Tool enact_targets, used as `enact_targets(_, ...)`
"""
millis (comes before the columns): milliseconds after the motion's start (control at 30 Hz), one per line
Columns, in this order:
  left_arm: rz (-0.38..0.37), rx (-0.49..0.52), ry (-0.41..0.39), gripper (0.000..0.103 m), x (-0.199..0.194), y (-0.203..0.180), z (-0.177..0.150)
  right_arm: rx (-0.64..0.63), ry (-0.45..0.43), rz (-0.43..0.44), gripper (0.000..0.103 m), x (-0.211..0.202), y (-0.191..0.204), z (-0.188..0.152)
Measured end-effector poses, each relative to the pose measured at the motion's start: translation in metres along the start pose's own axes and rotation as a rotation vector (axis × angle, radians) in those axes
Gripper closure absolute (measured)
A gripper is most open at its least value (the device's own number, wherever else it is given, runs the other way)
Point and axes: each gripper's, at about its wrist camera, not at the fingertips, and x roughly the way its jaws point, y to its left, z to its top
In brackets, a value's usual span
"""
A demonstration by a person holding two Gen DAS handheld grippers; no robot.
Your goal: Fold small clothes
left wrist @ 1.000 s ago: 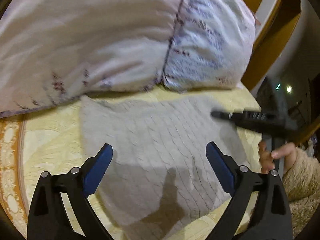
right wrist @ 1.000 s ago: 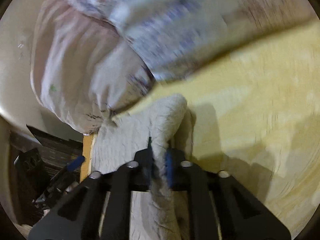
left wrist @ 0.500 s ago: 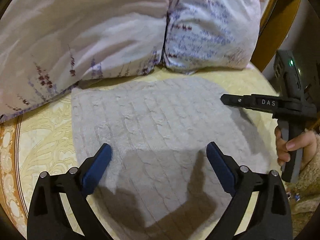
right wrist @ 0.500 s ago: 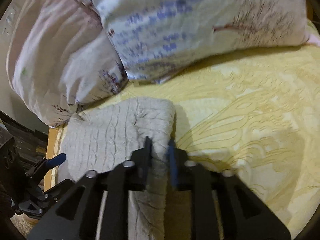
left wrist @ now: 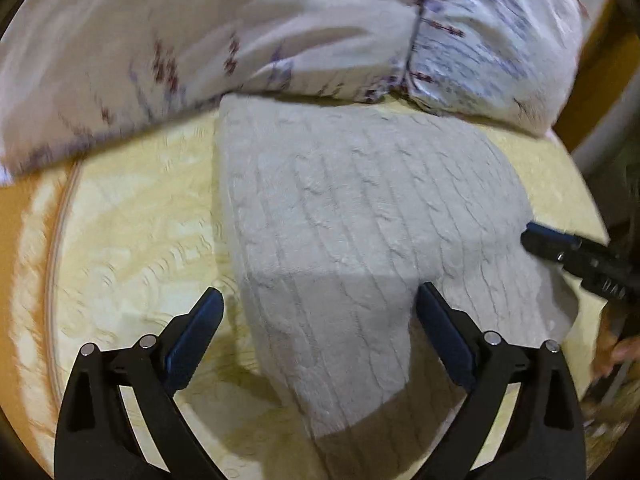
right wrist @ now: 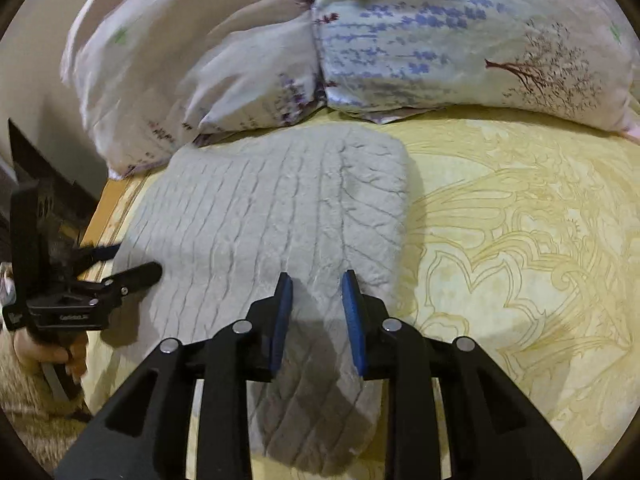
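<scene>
- The grey knitted garment point(right wrist: 280, 216) lay flat on the yellow bedspread point(right wrist: 520, 240), its far edge just short of the two floral pillows point(right wrist: 320, 40) and its near end trailing toward the bed's front edge.
- Judged from the ribbing, the garment's long axis ran from the pillows down toward the person, so the two side edges faced the two grippers.
- In its own view the right gripper point(right wrist: 316, 296) hovered low over the near part of the garment, toward its right side; the fingers point(right wrist: 283, 308) stood a little apart, with cloth visible in the gap and nothing pinched.
- The left gripper point(left wrist: 316, 320) sat above the garment's near part too, with its fingers spread wide and empty; the left-hand finger point(left wrist: 196, 332) was over bare bedspread and the other over cloth, so the garment's left edge ran between them.
- From the right wrist view the left gripper point(right wrist: 120, 276) showed at the garment's left edge, fingers apart; from the left wrist view the right gripper point(left wrist: 576, 256) showed as a dark tip at the garment's right edge, where the gap could not be made out.
- Each gripper was nearer its own side edge, neither clearly closer overall. The next fold would probably turn on gripping the near hem and carrying it along the long axis toward the pillows, or taking one side edge across; which was meant could not be told.
</scene>
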Motion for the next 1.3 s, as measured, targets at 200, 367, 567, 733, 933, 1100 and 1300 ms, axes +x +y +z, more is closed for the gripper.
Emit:
enact_targets(200, 0.008, 0.025, -0.077, 0.002, -0.033, -0.005, -0.013, -0.035, -0.138, 0.023, 0.077, -0.041, 0.016, -0.020)
enact_targets(367, 0.059, 0.027, -0.065, 0.002, -0.041, -0.003, -0.036, -0.073, -0.074, 0.047, 0.077, -0.037, 0.021, -0.052)
enact_targets(567, 0.108, -0.010, 0.007, 0.002, -0.017, 0.002, -0.049, -0.070, -0.010, -0.041, 0.077, -0.019, 0.024, -0.059)
enact_targets(733, 0.062, -0.024, -0.047, 0.002, -0.042, -0.001, -0.062, -0.053, -0.109, -0.073, 0.046, -0.042, 0.026, -0.066)
enact_targets(933, 0.069, -0.078, -0.081, 0.002, -0.058, 0.003, -0.090, -0.026, -0.163, -0.149, 0.021, -0.057, 0.023, -0.081)
enact_targets(1100, 0.092, -0.109, -0.087, 0.001, -0.059, 0.003, -0.103, -0.052, -0.173, -0.219, 0.007, -0.054, 0.030, -0.091)
enact_targets(1300, 0.110, -0.090, -0.085, 0.001, -0.058, -0.004, -0.107, -0.045, -0.173, -0.274, 0.003, -0.046, 0.033, -0.099)
